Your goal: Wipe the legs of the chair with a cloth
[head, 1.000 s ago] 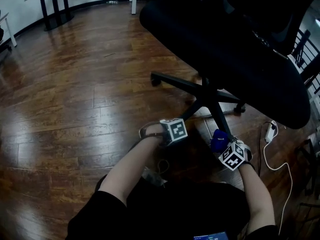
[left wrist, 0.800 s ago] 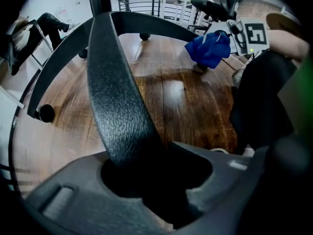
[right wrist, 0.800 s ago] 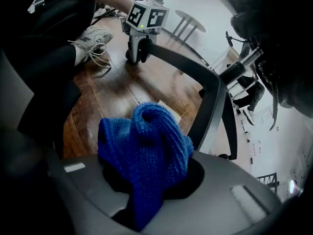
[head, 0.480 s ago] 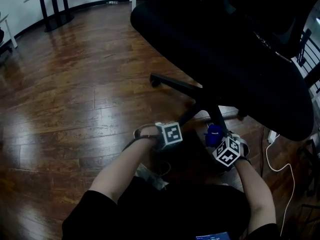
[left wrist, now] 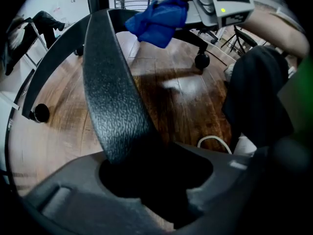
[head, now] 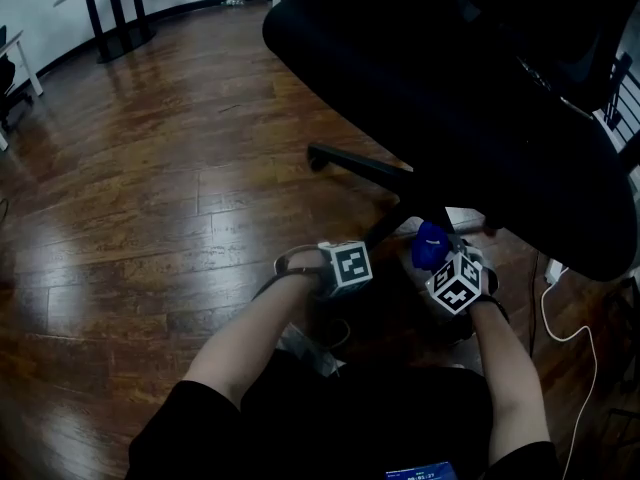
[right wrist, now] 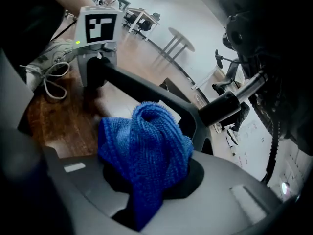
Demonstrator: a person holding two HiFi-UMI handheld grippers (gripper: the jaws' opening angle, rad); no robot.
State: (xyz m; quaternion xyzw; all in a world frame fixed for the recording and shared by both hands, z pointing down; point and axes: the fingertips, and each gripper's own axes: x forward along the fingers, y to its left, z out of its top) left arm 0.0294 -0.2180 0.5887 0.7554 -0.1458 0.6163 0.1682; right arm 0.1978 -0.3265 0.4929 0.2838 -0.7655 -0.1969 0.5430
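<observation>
- Office chair (head: 450, 98): black; the seat overhangs the star base at 1 o'clock and hides most of it in the head view.
- Left gripper (left wrist: 161, 175): clamped on a chair leg (left wrist: 110, 92).
- Right gripper (right wrist: 151, 180): clamped on a bunched blue cloth (right wrist: 146, 146), at 3 o'clock of the left gripper, near the hub.
- White cable (head: 570, 318): on the wooden floor (head: 150, 188), at 4 o'clock.
- Table legs (head: 105, 13): at 11 o'clock.

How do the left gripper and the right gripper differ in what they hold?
The left gripper is shut on a hard, textured black chair leg; the right gripper is shut on a soft blue cloth. The leg runs far beyond the left gripper's jaws; the cloth sits bunched at the right gripper's jaws. Both are gripping something.
</observation>
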